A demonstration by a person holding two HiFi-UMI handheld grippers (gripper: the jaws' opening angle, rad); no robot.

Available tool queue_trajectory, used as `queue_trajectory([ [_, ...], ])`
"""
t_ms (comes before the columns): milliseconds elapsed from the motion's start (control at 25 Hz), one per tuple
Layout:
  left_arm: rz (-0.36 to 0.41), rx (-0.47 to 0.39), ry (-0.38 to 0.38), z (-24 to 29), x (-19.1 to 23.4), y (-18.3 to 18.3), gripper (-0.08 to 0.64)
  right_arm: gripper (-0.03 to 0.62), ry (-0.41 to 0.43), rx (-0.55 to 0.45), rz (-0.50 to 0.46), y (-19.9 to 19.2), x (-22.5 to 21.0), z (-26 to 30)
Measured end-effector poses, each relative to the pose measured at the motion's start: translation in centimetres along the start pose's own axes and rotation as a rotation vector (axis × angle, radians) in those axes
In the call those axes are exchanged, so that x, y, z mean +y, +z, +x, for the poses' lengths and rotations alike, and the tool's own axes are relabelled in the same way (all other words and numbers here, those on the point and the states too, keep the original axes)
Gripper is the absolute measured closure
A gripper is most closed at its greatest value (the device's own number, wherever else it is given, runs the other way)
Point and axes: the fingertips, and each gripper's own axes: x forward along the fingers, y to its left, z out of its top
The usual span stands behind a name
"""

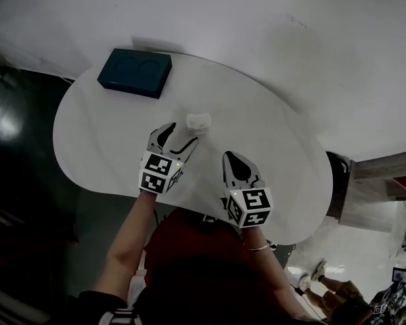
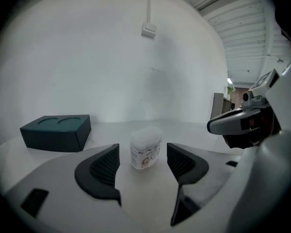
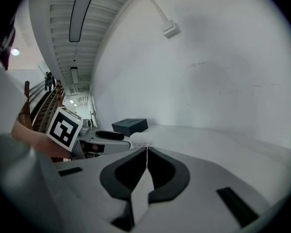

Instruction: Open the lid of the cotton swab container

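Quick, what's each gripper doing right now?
Left gripper: open, jaws wide, cotton swab container just ahead of them, not gripped.
Right gripper: closed, holding nothing.

Table [image 1: 88, 134] has open surface left and right of centre. Only obstacle: dark teal box [image 1: 134, 72], upper left in head view, well apart from cotton swab container [image 1: 198, 122]. Left gripper [image 1: 182, 133] jaws stand apart, gap either side of container. Right gripper [image 1: 230, 157] crowds lower-right approach.
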Motion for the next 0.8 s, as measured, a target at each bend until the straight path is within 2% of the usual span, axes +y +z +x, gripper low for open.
queue_trajectory([
  [480, 0.027, 0.055, -0.151, 4.4, 0.2, -1.2, 0.273, 0.575, -0.074, 0.036, 0.03, -0.2, -1.9, 2.8],
  [800, 0.113, 0.1, -0.211, 6.3, -0.8, -1.7, 0.272, 0.575, -0.105, 0.047, 0.038, -0.3, -2.6, 3.1],
])
